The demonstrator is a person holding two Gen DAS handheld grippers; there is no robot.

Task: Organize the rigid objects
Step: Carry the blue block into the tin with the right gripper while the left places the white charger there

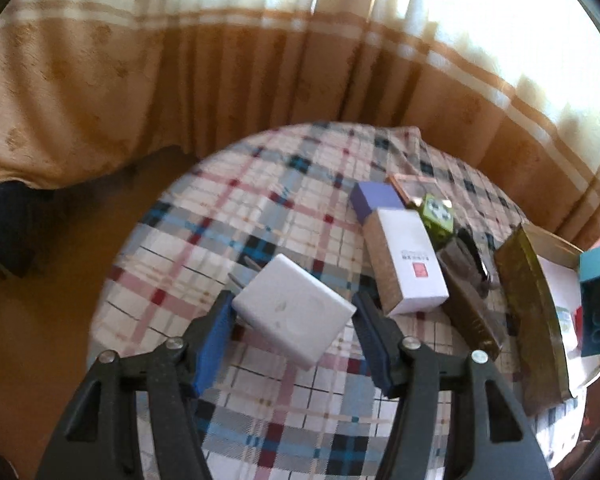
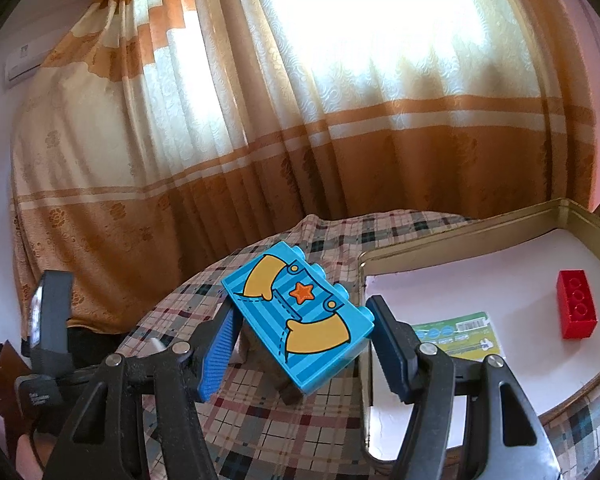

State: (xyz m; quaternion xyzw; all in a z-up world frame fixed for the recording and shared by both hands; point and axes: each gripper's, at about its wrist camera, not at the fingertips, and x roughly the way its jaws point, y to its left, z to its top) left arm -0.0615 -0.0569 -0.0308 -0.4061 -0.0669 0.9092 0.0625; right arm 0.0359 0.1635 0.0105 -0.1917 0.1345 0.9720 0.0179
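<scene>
My left gripper is shut on a white plug adapter and holds it tilted above the plaid tablecloth. My right gripper is shut on a blue toy brick with yellow shapes and an orange star, held above the cloth beside the gold-rimmed tray. A red brick lies in the tray. The blue brick also shows at the right edge of the left wrist view.
A purple box, a white-and-gold box, a green toy block, a dark box and the tray's gold wall crowd the right of the table. A green leaflet lies in the tray. Curtains hang behind.
</scene>
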